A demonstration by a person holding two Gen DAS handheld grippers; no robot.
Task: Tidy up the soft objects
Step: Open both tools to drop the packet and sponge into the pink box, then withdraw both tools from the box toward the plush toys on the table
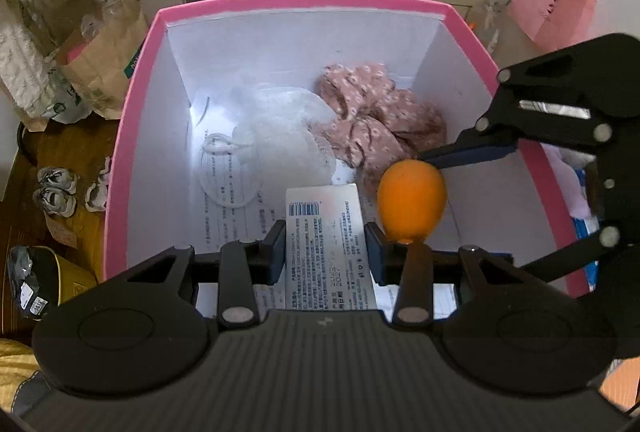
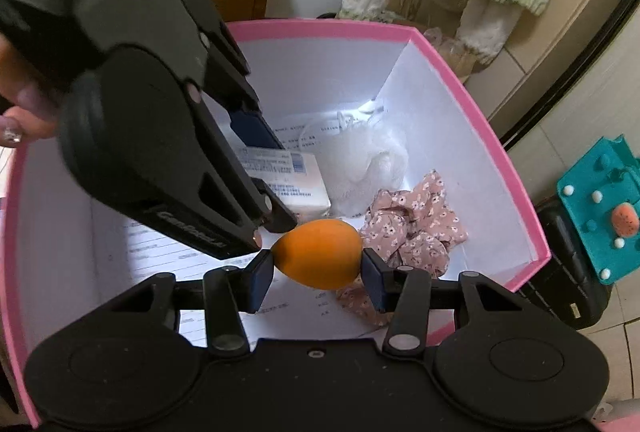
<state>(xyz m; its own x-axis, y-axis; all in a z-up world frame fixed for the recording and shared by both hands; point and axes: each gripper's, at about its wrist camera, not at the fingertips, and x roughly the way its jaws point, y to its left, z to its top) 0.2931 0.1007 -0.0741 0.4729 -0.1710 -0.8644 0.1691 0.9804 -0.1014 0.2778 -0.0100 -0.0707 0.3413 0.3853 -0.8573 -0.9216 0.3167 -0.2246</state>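
A pink box (image 1: 132, 135) with plain white inner walls sits open-topped, and both grippers hang over it, tilted steeply down into it.

The left gripper (image 1: 325, 248) has its blue pads pressed on the two long sides of a white packet (image 1: 326, 244), a flat rectangular pack with a smooth, slightly glossy wrap. Its face carries a barcode near the far end and rows of small print too fine to read. The packet's long axis runs along the fingers, its far end pointing at the box floor. In the right wrist view the same packet (image 2: 288, 175) hangs above the floor near the box's left wall.

The right gripper (image 2: 318, 272) clamps an orange egg-shaped sponge (image 2: 318, 254), matt and smooth, by its two tips. Its long axis lies across the jaws, from pad to pad, the narrower end toward the left pad. It hangs inside the box above the floor, just beside the packet.

On the box floor lie a white mesh bath puff (image 1: 276, 135) with a looped cord, toward the far left corner, and a crumpled pink floral scrunchie (image 1: 376, 119) of soft gathered cloth, toward the far right. Printed paper sheets (image 1: 236, 216) line the floor under them.

The left gripper's black shell (image 2: 172, 167) bears raised lettering, not clearly legible.
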